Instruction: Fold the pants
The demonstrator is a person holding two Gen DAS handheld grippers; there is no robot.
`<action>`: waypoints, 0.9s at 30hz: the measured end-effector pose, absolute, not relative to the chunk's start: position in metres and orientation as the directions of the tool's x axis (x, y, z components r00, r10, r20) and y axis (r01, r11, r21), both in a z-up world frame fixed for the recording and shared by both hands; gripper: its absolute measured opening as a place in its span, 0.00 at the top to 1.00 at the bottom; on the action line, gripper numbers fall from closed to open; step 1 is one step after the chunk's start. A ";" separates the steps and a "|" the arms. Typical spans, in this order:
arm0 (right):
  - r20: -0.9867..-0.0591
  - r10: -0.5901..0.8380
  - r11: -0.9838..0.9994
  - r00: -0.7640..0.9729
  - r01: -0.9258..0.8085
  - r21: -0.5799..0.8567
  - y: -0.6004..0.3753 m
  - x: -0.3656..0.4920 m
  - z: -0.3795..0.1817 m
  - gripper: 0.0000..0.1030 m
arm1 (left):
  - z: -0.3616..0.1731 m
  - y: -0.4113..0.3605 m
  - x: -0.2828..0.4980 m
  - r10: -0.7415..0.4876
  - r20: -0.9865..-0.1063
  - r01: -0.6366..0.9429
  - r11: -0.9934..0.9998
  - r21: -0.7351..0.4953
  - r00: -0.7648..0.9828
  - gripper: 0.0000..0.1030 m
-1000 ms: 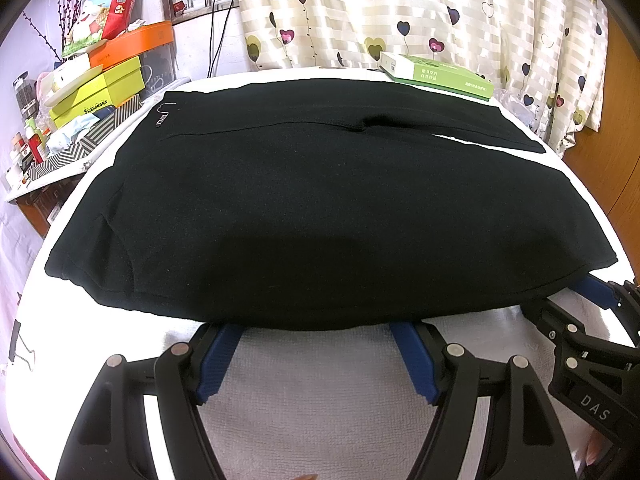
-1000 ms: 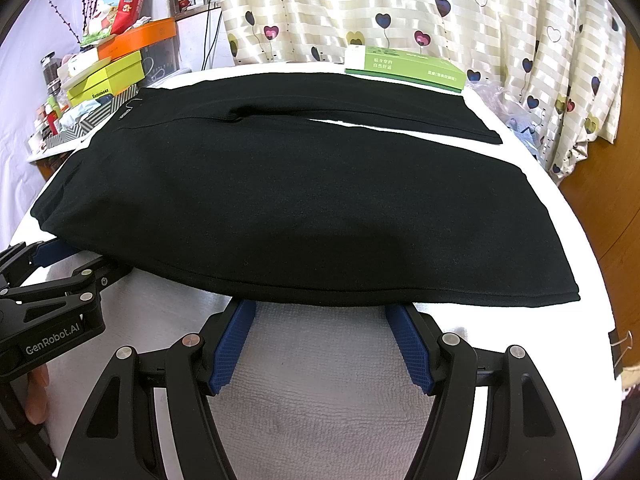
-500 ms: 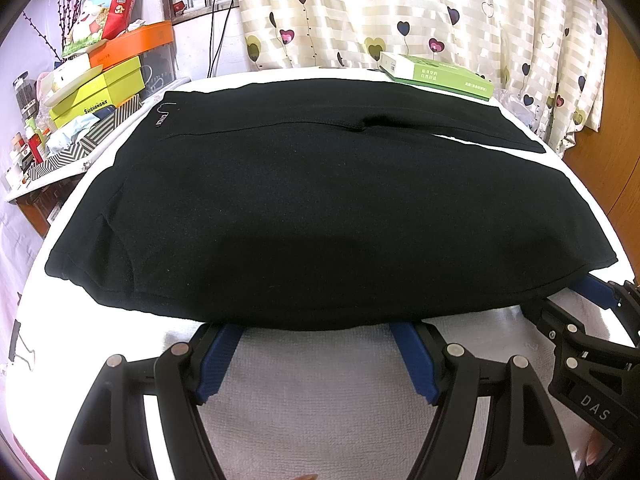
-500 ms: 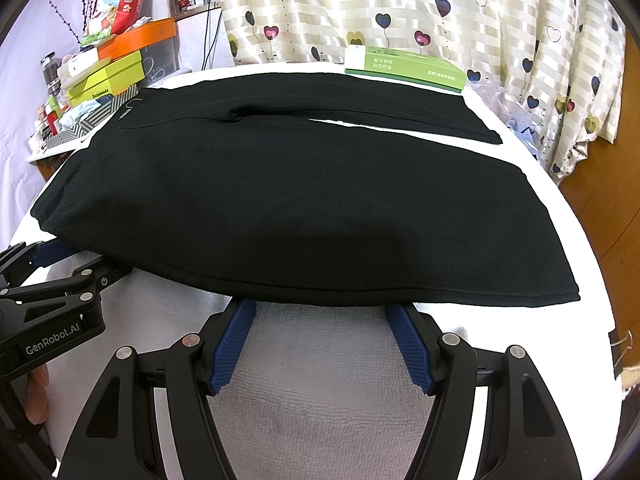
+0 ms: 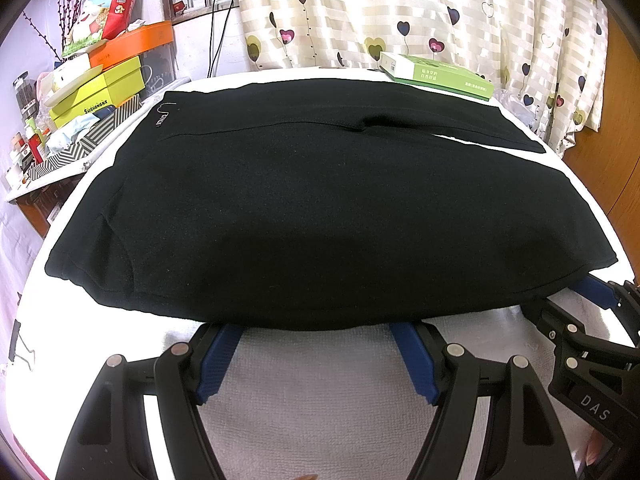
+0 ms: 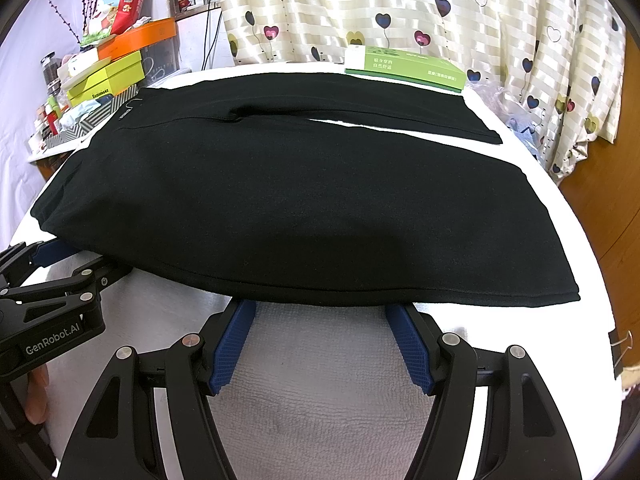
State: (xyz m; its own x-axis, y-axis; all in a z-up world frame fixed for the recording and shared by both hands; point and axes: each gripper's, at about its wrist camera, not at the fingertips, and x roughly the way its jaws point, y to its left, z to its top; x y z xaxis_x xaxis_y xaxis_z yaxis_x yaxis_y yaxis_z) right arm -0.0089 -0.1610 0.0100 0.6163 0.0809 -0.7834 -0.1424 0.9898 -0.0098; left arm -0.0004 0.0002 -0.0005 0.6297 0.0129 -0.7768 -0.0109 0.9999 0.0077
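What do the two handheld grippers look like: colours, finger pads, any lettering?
Both are matte black linkage frames with silver pivot pins and ribbed blue fingers. The left gripper reads "GenRobot.AI" on its side, the right gripper "DAS". No cables or sleeves show.

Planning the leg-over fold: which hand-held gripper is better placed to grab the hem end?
Right hand-held gripper: open at the pants' near edge, nearer the hem end. Left hand-held gripper is open near the waist.
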 end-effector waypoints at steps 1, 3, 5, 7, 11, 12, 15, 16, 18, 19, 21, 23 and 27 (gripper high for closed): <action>-0.783 0.081 0.990 0.616 -0.142 -0.010 -0.161 -0.009 0.010 0.34 | 0.000 0.000 0.000 0.013 -0.777 -0.011 1.000 0.008 0.630 0.27; -0.783 0.081 0.990 0.616 -0.142 -0.010 -0.161 -0.009 0.010 0.34 | 0.000 0.000 0.000 0.013 -0.777 -0.011 1.000 0.008 0.630 0.27; -0.783 0.081 0.990 0.616 -0.142 -0.010 -0.161 -0.009 0.010 0.34 | 0.000 0.000 0.000 0.013 -0.777 -0.011 1.000 0.008 0.630 0.27; -0.783 0.081 0.990 0.616 -0.142 -0.010 -0.162 -0.009 0.010 0.34 | 0.000 0.000 0.000 0.013 -0.777 -0.011 1.000 0.008 0.630 0.27; -0.784 0.085 0.990 0.615 -0.143 -0.004 -0.163 -0.009 0.009 0.34 | 0.000 0.000 0.000 0.012 -0.777 -0.011 1.000 0.007 0.630 0.27; -0.784 0.085 0.989 0.615 -0.145 -0.006 -0.163 -0.008 0.009 0.34 | 0.000 0.000 0.000 0.012 -0.777 -0.011 1.000 0.007 0.630 0.27; -0.790 0.104 0.986 0.605 -0.169 0.000 -0.163 -0.009 0.011 0.34 | 0.000 0.000 -0.001 0.009 -0.777 -0.009 1.000 0.004 0.630 0.27; -0.792 0.114 0.984 0.600 -0.177 0.008 -0.164 -0.010 0.012 0.34 | 0.000 0.000 -0.001 0.008 -0.777 -0.006 1.000 0.005 0.629 0.27; -0.798 0.143 0.978 0.585 -0.209 0.021 -0.166 -0.011 0.015 0.34 | 0.001 0.000 -0.002 0.000 -0.780 0.012 1.000 0.010 0.626 0.27; -0.798 0.158 0.975 0.581 -0.218 0.034 -0.168 -0.012 0.018 0.34 | 0.002 0.000 -0.003 -0.006 -0.784 0.026 1.000 0.013 0.620 0.27; -0.787 0.209 0.967 0.580 -0.240 0.080 -0.172 -0.013 0.026 0.34 | 0.004 0.001 -0.005 -0.022 -0.796 0.054 0.998 0.013 0.605 0.27; -0.778 0.242 0.958 0.580 -0.269 0.097 -0.174 -0.016 0.035 0.34 | 0.006 0.003 -0.010 -0.054 -0.811 0.091 0.996 -0.001 0.582 0.27; -0.729 0.282 0.939 0.624 -0.337 0.075 -0.174 -0.017 0.059 0.34 | 0.021 0.008 -0.023 -0.099 -0.807 0.147 0.989 -0.015 0.582 0.27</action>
State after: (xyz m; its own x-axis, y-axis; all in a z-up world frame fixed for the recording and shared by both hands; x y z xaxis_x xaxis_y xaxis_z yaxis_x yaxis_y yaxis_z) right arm -0.0168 -0.1739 0.0591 0.6238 0.2816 -0.7291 -0.3366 0.9387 0.0745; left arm -0.0234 0.0077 0.0212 0.5815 -0.0990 -0.8075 0.1472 0.9890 -0.0152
